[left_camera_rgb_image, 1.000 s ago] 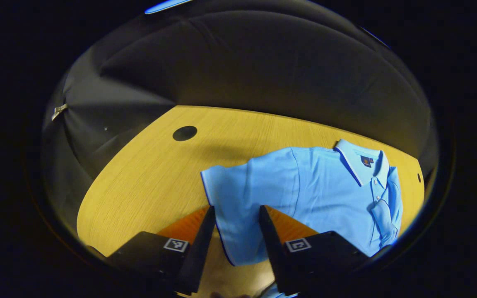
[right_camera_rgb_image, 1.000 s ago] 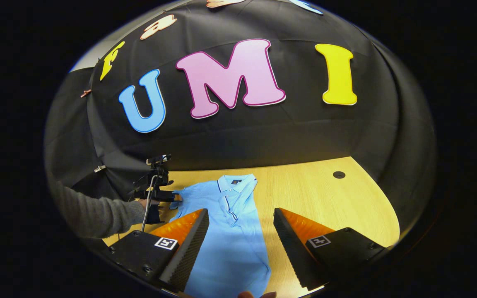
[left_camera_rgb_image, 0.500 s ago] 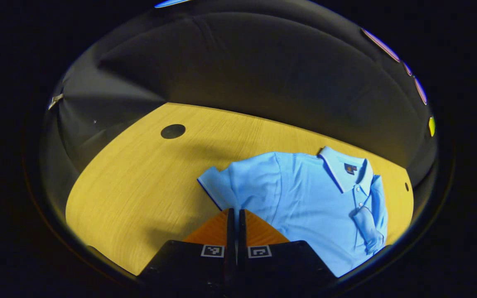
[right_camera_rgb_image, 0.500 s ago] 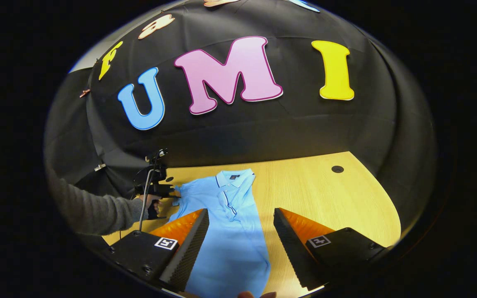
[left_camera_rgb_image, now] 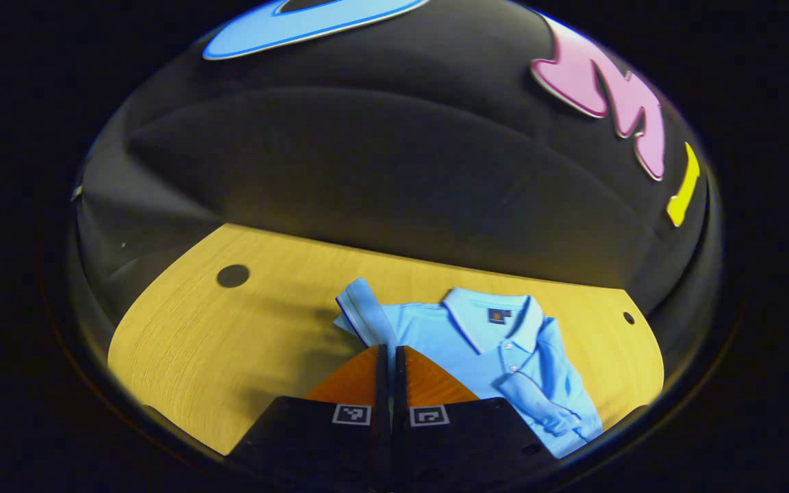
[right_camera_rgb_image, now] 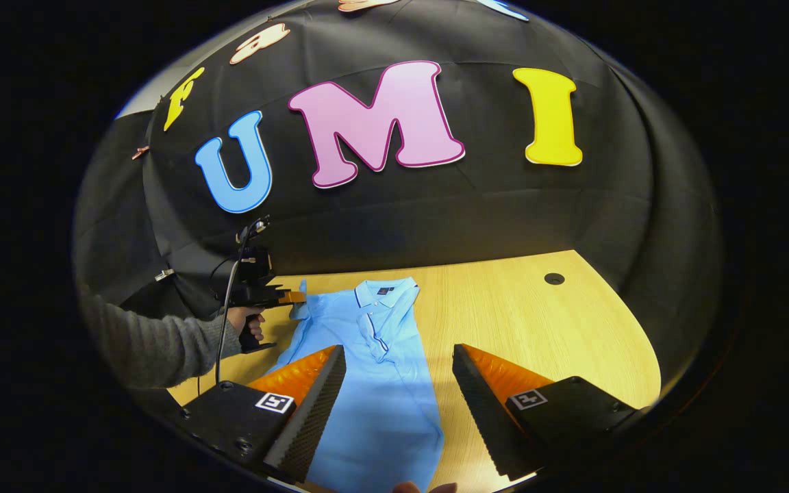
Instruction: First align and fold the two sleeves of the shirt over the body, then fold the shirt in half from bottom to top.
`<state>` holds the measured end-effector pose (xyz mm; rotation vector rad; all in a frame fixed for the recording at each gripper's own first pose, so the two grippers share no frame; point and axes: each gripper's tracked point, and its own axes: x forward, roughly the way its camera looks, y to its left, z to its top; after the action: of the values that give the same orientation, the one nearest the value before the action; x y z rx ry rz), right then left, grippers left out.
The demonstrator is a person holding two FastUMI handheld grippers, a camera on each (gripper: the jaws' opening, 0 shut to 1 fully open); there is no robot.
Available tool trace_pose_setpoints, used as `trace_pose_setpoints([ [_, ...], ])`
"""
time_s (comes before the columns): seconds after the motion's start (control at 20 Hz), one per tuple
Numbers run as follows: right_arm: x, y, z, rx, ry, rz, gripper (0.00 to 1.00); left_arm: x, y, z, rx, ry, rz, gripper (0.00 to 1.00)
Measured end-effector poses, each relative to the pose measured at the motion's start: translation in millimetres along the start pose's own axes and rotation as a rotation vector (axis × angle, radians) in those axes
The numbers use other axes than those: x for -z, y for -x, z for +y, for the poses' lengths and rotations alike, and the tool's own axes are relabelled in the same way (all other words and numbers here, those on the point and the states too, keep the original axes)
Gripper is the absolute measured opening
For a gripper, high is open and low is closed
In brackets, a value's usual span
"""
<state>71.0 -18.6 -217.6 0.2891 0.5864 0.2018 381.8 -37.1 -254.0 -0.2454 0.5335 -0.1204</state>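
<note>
so the light blue short-sleeved polo shirt (right_camera_rgb_image: 374, 370) is lying flat on the pale wooden desk (right_camera_rgb_image: 538, 322), collar pointing toward the booth wall and hem toward you, so its long axis runs straight away from you. your left tongs (left_camera_rgb_image: 385, 352) are pinched fully together, and the shirt's outer sleeve with the dark-trimmed cuff (left_camera_rgb_image: 364, 316) stands up right off their tips, so i'd say they have that cuff nipped. in the right gripper view you can see those left tongs (right_camera_rgb_image: 293, 298) lifted just off the shirt's shoulder with the cuff hanging from them. the other sleeve (left_camera_rgb_image: 538, 404) looks already laid across the chest.

your right tongs (right_camera_rgb_image: 398, 383) are spread wide, holding nothing, hovering over the lower body of the shirt near the hem.

the thing the next move turns on: the body lies to the right of your left tongs, across the long axis. so the left hand is the nearer one, and the sleeve needs to swing sideways over the chest, not up or down the shirt.
</note>
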Motion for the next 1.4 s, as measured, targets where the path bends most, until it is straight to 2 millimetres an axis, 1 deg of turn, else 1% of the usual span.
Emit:
trace_pose_setpoints([
  [0.05,-0.1,1.5,-1.3,0.002,-0.002,0.001,0.98,-3.3,2.5,-15.0,0.028,-0.027,-0.008,0.06],
  [0.15,-0.1,2.9,-2.9,0.008,-0.003,0.001,0.98,-2.8,5.9,-43.4,0.086,-0.091,-0.011,0.06],
  [0.25,-0.9,5.9,-6.2,0.016,-0.007,-0.001,0.98,3.5,6.8,-71.3,0.138,-0.156,0.004,0.06],
  [0.35,-1.2,7.5,-9.6,0.023,-0.012,-0.001,0.98,17.0,9.3,-94.1,0.176,-0.193,0.03,0.06],
  [0.45,-0.2,9.6,-14.4,0.035,-0.017,0.0,0.98,29.0,13.4,-112.8,0.208,-0.228,0.045,0.06],
  [0.65,1.6,16.1,-27.0,0.061,-0.024,0.001,0.98,57.6,11.5,-144.7,0.264,-0.288,0.083,0.06],
  [0.8,5.1,19.7,-34.2,0.077,-0.039,0.007,0.98,78.7,9.2,-157.1,0.278,-0.334,0.121,0.06],
  [1.05,9.7,26.2,-39.8,0.095,-0.057,0.019,0.98,106.5,-6.4,-156.3,0.219,-0.42,0.18,0.06],
  [1.15,10.4,28.1,-40.5,0.097,-0.055,0.02,0.98,110.9,-11.5,-155.2,0.189,-0.446,0.19,0.06],
  [1.3,10.2,29.1,-42.3,0.1,-0.054,0.02,0.98,114.3,-13.7,-155.6,0.163,-0.473,0.194,0.07],
  [1.4,11.9,31.4,-43.5,0.1,-0.06,0.023,0.98,117.4,-13.1,-158.8,0.176,-0.476,0.205,0.1],
])
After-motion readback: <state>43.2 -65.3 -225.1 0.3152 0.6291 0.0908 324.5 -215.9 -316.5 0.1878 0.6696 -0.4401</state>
